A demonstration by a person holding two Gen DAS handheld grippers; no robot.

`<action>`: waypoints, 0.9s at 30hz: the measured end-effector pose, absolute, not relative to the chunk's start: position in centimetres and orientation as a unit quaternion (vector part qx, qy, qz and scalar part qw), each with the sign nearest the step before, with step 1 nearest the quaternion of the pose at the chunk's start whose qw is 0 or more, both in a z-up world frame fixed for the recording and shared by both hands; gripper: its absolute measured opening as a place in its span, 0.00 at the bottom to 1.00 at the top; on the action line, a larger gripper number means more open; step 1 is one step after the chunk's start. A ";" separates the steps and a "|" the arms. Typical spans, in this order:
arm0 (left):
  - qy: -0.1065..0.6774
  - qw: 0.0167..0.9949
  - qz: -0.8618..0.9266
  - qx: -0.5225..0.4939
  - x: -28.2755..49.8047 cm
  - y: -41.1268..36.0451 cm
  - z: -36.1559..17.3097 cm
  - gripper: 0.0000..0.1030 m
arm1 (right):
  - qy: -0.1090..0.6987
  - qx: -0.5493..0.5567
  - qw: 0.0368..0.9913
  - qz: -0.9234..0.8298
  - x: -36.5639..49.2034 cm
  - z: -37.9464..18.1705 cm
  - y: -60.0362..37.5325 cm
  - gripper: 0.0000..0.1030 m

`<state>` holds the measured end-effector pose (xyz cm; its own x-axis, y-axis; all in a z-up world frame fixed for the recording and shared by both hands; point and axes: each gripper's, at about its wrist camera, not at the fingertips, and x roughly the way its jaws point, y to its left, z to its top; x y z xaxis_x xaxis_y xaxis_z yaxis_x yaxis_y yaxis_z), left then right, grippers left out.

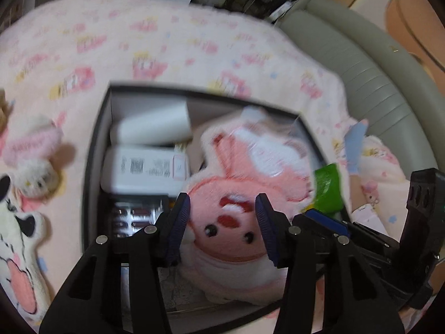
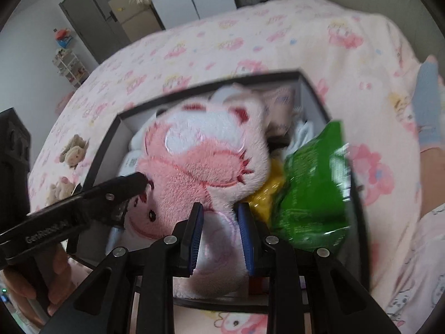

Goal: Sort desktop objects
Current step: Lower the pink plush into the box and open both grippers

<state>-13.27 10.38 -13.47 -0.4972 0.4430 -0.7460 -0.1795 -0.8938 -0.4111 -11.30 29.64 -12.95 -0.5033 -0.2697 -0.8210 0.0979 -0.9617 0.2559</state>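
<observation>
Beside pink plush [image 2: 205, 161] in box [image 2: 314, 91] — green packet [image 2: 311, 183], white bottles [image 1: 151, 128].

The left gripper [image 1: 224, 222] is angled downward at the lower centre of its view, its jaws parted, its pads [image 1: 178, 224] apart. The right gripper [image 2: 221, 236] is tilted down likewise, jaws narrowly set. A hand [image 2: 41, 284] is seen at lower left.

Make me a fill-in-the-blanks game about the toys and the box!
1. The big plush toy in the box is mostly ____.
2. The crinkly bag beside it is ____.
3. The right gripper is shut on the ____.
4. The blanket under the box is mostly ____.

Answers: pink, green, plush toy, pink
</observation>
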 end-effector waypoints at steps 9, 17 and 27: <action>-0.108 0.205 0.842 -0.487 -11.6 11.4 -14.5 0.47 | -0.056 0.488 0.127 -0.862 -10.1 -11.8 28.5 0.22; -0.110 0.188 0.824 -0.523 -12.3 11.8 -16.6 0.47 | -0.100 0.527 0.123 -0.835 -11.1 -14.6 29.3 0.22; -0.119 0.192 0.827 -0.514 -11.9 11.3 -15.8 0.47 | -0.045 0.516 0.110 -0.848 -10.6 -14.3 28.2 0.23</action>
<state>-11.89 11.25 -15.80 -0.3977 0.4398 -0.8052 -0.1945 -0.8981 -0.3945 -10.56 28.22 -14.33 -0.4426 -0.2324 -0.8661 0.1397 -0.9719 0.1894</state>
